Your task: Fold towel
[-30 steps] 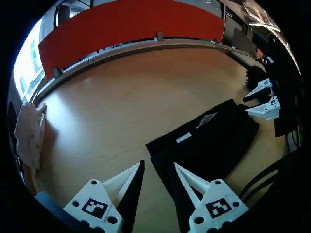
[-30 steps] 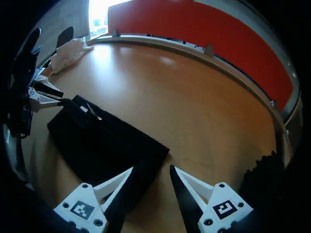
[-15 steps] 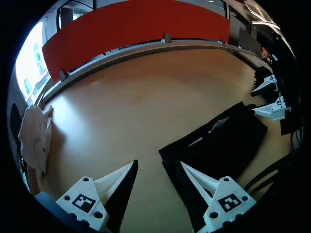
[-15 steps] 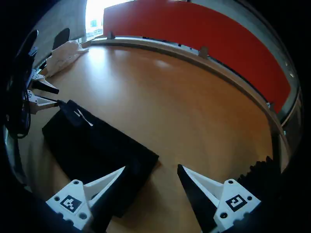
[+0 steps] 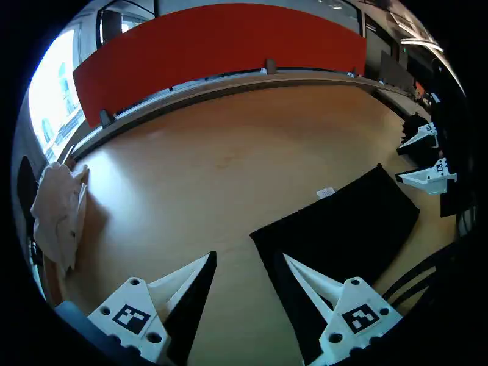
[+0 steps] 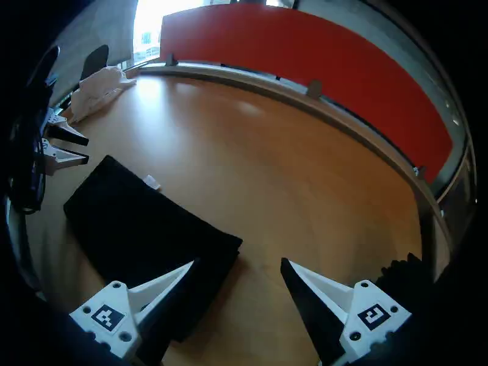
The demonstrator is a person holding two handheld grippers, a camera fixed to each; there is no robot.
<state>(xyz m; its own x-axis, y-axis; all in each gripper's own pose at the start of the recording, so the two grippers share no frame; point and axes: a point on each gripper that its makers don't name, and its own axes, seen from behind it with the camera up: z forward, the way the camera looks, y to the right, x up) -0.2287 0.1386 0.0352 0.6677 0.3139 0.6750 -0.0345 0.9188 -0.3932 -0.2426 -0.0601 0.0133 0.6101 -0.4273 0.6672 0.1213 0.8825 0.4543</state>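
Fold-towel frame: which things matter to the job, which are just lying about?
Job: black towel, left gripper, right gripper, both open.
Lying about: white cloth heap at the table edge, red partition behind.

The left gripper (image 5: 244, 254) and right gripper (image 6: 238, 262) have white pointed jaws, black-lined, bearing square markers (image 5: 129, 319).

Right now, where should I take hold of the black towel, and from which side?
Probably the corner at each short end: the black towel lies flat, a folded rectangle, so only edges offer a pinch. The left gripper and right gripper, both open, each face one end; come in low from there.
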